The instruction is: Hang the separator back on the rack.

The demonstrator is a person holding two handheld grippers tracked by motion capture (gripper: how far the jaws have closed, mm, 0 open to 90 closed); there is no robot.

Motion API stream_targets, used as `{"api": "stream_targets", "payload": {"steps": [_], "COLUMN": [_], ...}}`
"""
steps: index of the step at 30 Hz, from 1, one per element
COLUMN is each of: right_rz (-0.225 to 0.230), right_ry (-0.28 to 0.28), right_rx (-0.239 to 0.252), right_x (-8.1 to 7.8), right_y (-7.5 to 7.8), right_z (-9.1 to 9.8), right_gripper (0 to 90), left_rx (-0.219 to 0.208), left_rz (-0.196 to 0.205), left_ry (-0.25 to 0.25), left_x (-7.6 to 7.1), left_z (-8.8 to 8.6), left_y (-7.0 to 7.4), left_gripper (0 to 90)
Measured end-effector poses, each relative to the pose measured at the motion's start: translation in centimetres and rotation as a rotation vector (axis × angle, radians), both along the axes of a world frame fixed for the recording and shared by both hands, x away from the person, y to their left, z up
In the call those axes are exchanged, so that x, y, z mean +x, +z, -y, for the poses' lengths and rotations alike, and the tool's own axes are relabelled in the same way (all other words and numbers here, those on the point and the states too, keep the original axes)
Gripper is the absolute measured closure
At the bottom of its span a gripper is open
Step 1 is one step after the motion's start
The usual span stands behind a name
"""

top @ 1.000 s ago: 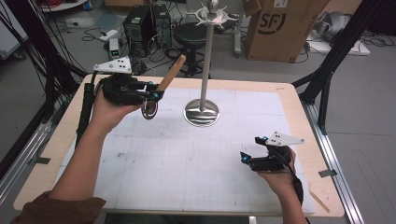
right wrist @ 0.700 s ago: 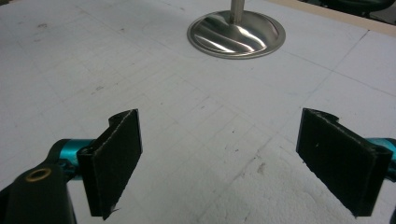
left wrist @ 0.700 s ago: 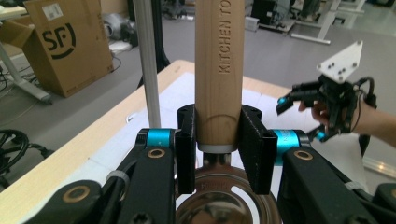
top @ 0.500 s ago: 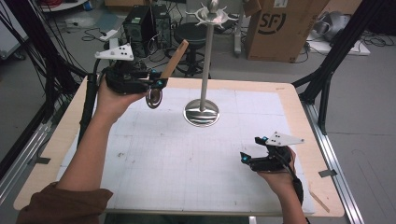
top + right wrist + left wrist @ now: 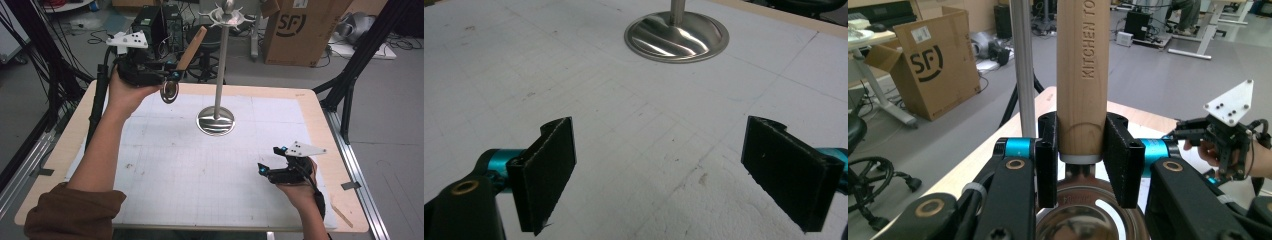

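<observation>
Left gripper (image 5: 167, 80) is hanging raised over the bench's (image 5: 310, 107) far left corner, forearm stretched forward, jaws clamping a wooden-handled ladle (image 5: 191, 47) beside the steel stand (image 5: 218, 75). Right gripper (image 5: 272, 160) is sitting low near the right edge, jaws gaping wide and holding nothing.

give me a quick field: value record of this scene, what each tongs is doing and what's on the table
left tongs: shut on the wooden handle of a ladle, held in the air near the stand
ladle bowl: metal, hanging below the tongs
right tongs: open, holding nothing, low over the white mat
stand: metal pole on a round base, hooks at top, upright on the mat
cardboard box: on the floor behind the table
</observation>
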State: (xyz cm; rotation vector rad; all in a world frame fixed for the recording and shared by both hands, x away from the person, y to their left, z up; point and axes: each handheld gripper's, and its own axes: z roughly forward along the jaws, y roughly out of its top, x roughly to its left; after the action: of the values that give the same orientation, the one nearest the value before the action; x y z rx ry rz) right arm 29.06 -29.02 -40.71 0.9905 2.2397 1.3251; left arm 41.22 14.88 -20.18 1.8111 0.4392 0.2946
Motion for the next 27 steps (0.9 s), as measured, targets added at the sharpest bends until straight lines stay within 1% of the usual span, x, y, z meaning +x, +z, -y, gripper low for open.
{"api": "stream_targets", "payload": {"steps": [4, 7, 9, 11, 14, 16, 20, 21, 27], "right_rz": [0.005, -0.001, 0.003, 0.003, 0.002, 0.000, 0.009, 0.005, 0.002], "right_ry": [-0.002, -0.005, -0.006, -0.006, -0.006, -0.008, -0.007, -0.007, -0.008], "right_rx": [0.000, 0.005, 0.004, 0.003, 0.003, 0.007, 0.004, 0.004, 0.004], "right_x": [0.0, -0.1, -0.1, -0.1, -0.1, -0.2, -0.2, -0.2, -0.2], "right_y": [0.0, 0.0, 0.0, 0.0, -0.1, -0.1, 0.0, 0.0, -0.1], "right_z": [0.1, 0.2, 0.3, 0.4, 0.4, 0.5, 0.5, 0.5, 0.4], "right_gripper": [13.0, 13.0, 13.0, 13.0, 13.1, 13.0, 13.0, 13.0, 13.1], "left_rx": [-0.010, -0.006, -0.004, -0.012, -0.013, -0.004, 0.006, 0.010, 0.007], "left_rz": [0.003, 0.005, 0.006, 0.006, 0.002, -0.001, -0.005, -0.004, -0.009], "left_ry": [0.003, 0.009, 0.012, 0.017, 0.024, 0.029, 0.036, 0.036, 0.044], "left_x": [0.6, 0.9, 1.1, 1.3, 1.5, 1.5, 1.7, 1.8, 2.2], "left_z": [0.5, 0.9, 1.1, 1.1, 1.1, 1.2, 1.3, 1.4, 1.8], "left_y": [0.5, 0.8, 0.9, 0.9, 0.9, 0.8, 0.6, 0.6, 0.2], "left_gripper": [69.4, 69.4, 69.3, 69.4, 69.4, 69.4, 69.4, 69.3, 69.4]}}
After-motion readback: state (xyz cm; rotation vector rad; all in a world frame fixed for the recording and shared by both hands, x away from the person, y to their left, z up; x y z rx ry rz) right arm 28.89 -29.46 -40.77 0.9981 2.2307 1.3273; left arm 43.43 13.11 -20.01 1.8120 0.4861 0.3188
